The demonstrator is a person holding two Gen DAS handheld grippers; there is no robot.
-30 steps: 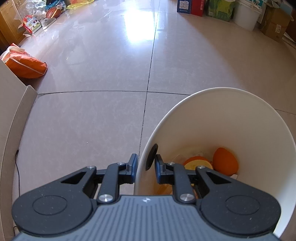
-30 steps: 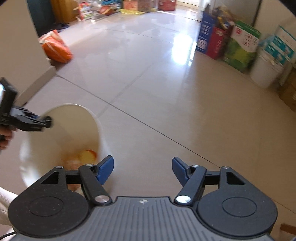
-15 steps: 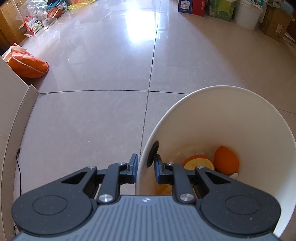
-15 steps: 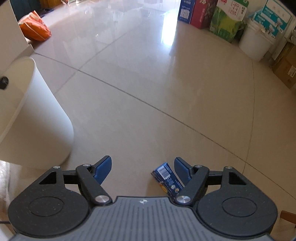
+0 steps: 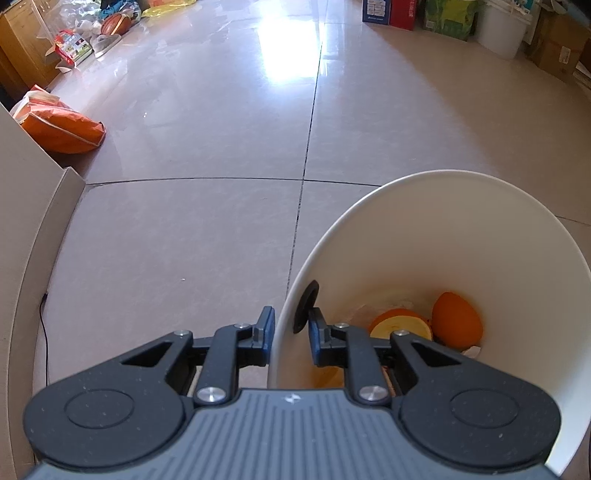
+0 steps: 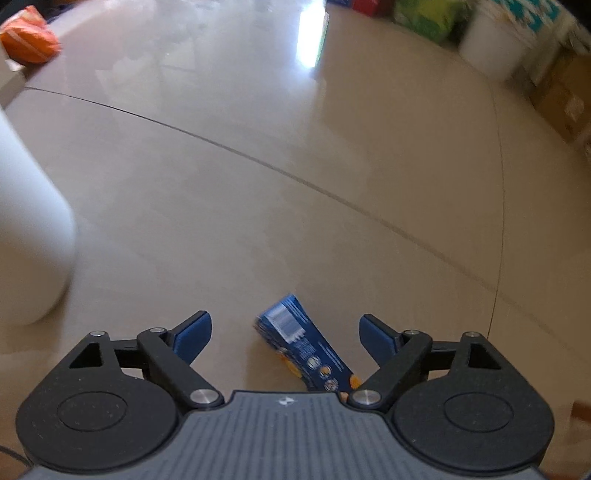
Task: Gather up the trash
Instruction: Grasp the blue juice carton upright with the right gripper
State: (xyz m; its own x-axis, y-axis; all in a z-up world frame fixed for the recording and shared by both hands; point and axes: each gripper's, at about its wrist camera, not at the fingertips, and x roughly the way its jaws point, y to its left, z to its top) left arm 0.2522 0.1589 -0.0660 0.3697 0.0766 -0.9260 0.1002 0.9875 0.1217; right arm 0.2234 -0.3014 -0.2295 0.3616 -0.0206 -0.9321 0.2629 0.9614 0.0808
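Note:
My left gripper (image 5: 290,328) is shut on the rim of the white bin (image 5: 480,206), one finger outside the wall and one inside. Orange peels (image 5: 456,323) and pale scraps lie at the bin's bottom. In the right wrist view a blue snack box (image 6: 306,347) lies on the tiled floor. My right gripper (image 6: 284,332) hangs just over it, its jaws opening wide, with the box between the fingers and no pad touching it. The same bin's outer wall (image 6: 26,236) stands at the left edge of that view.
An orange bag (image 5: 59,125) lies on the floor by a beige wall corner (image 5: 22,206). Cartons and a white bucket (image 6: 491,44) line the far right wall. Toys and a basketball (image 5: 116,24) sit at the far left. A thin black cable (image 5: 43,332) runs along the wall.
The right gripper has dropped toward the floor and away from the bin, its jaws have spread wider, and the blue box has come in between them. The left gripper holds still on the bin.

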